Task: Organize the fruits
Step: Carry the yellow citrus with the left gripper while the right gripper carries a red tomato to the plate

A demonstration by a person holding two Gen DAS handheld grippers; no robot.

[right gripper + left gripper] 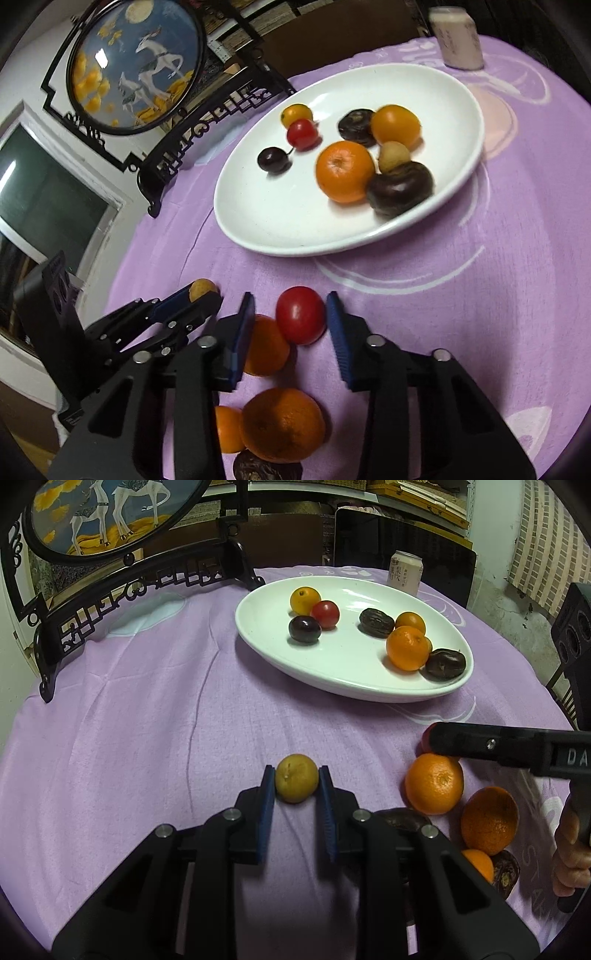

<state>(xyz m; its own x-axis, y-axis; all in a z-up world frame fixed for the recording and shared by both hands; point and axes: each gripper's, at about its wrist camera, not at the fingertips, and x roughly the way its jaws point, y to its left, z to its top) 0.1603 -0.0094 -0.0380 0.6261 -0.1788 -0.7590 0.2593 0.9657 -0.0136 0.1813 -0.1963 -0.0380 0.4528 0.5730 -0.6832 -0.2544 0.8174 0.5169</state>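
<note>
Left gripper (pixel 296 783): jaws are closed on a small round yellow-green fruit (pixel 296 783), held at its widest girth between the blue pads; the fruit is at or just above the lilac cloth-covered bench (pixel 147 720), and contact with the cloth cannot be told.
Yellow-green fruit, handling: judged light, firm-skinned and smooth; a round body may roll out of flat pads, so the grip across the middle is judged correct and only light pressure is needed.
White oval ceramic plate (pixel 266 650): set further back on the bench, well apart from both grippers; small orange, red and dark fruits and one larger orange are already lying in it.
Loose pile: a large orange citrus (pixel 434 783) lies just right of the left gripper, with further oranges and dark wrinkled fruits beside it, all on the cloth.
Right gripper (pixel 290 314): jaws are open, set either side of a glossy red round fruit (pixel 300 315); neither pad is seen touching it.
Red fruit, handling: judged light, thin-skinned and slippery, easily bruised; it should be taken across its middle, gently.
Progress: judged partway; several fruits are not yet plated.
Risk: the left pad of the right gripper stands close to an orange (pixel 266 345), which may be nudged on closing.
</note>
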